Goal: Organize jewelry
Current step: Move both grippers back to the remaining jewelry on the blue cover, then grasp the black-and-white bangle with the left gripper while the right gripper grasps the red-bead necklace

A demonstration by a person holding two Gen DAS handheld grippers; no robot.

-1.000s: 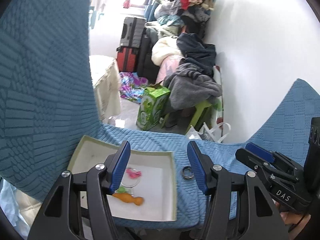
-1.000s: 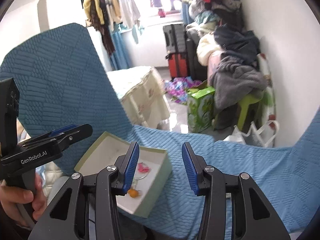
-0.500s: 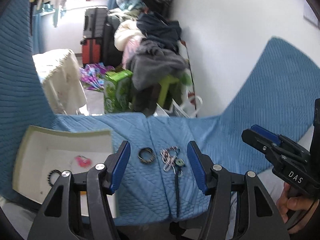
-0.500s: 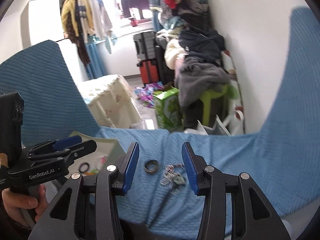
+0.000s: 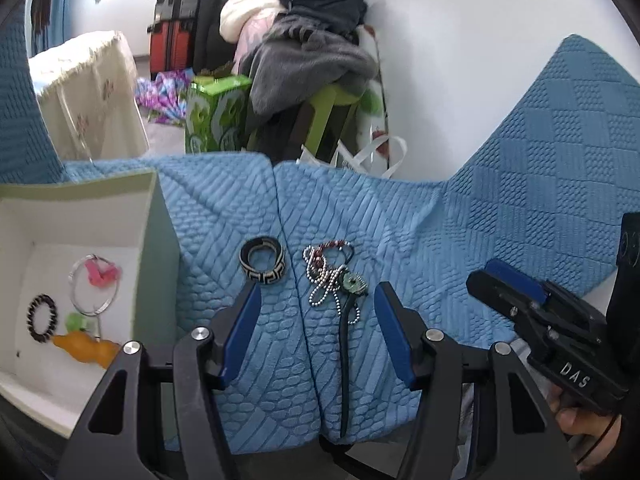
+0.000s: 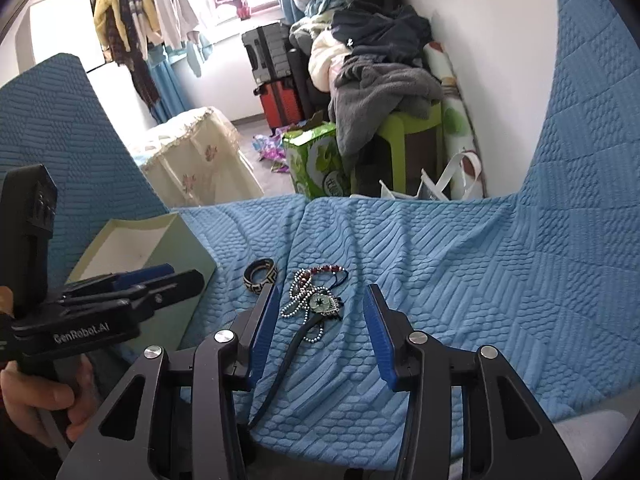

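A black-and-cream patterned bangle (image 5: 263, 259) (image 6: 261, 274) lies on the blue quilted cover. Right of it is a tangle of bead chains with a green pendant and a black cord (image 5: 334, 276) (image 6: 317, 296). A pale green box (image 5: 158, 264) (image 6: 140, 248) at the left holds a black bead bracelet (image 5: 41, 317), a thin wire ring with a pink charm (image 5: 96, 280) and an orange piece (image 5: 86, 347). My left gripper (image 5: 318, 322) is open and empty, just short of the bangle and tangle. My right gripper (image 6: 320, 316) is open and empty, with the tangle between its fingers' line.
The blue cover's far edge drops to the floor (image 6: 320, 196). Beyond it stand a green carton (image 5: 214, 118), a green stool piled with grey clothes (image 5: 320, 68), suitcases (image 5: 176, 20) and a cream-draped table (image 5: 88, 92). A white wall is at the right.
Both grippers have swung right from the box and come down closer to the cover. The bangle and the bead tangle are now in front of both. Jaws stayed open.
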